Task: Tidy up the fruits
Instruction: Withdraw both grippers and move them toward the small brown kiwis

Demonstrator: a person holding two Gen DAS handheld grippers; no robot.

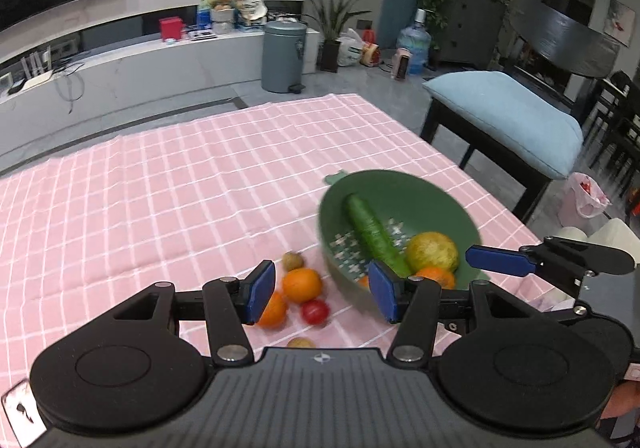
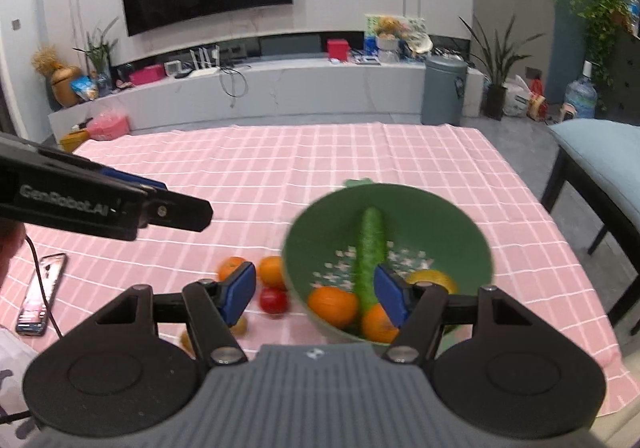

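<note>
A green bowl [image 1: 404,188] [image 2: 460,232] sits on the pink checked tablecloth [image 1: 180,188]. It holds a cucumber [image 1: 374,234] [image 2: 370,256], a yellow-green fruit [image 1: 432,252] and oranges [image 2: 332,306]. Left of the bowl lie loose oranges [image 1: 302,285] [image 2: 272,270], a red tomato [image 1: 315,311] [image 2: 274,300] and small brown kiwis [image 1: 293,260]. My left gripper [image 1: 322,292] is open and empty above the loose fruit. My right gripper [image 2: 316,294] is open and empty above the bowl's near left rim; one of its fingers [image 1: 500,260] shows in the left wrist view.
A phone [image 2: 40,294] with a cable lies on the cloth at the left. A bench with a blue cushion [image 1: 508,116] stands beside the table's right edge. A grey bin [image 1: 282,56] and plants stand on the floor behind.
</note>
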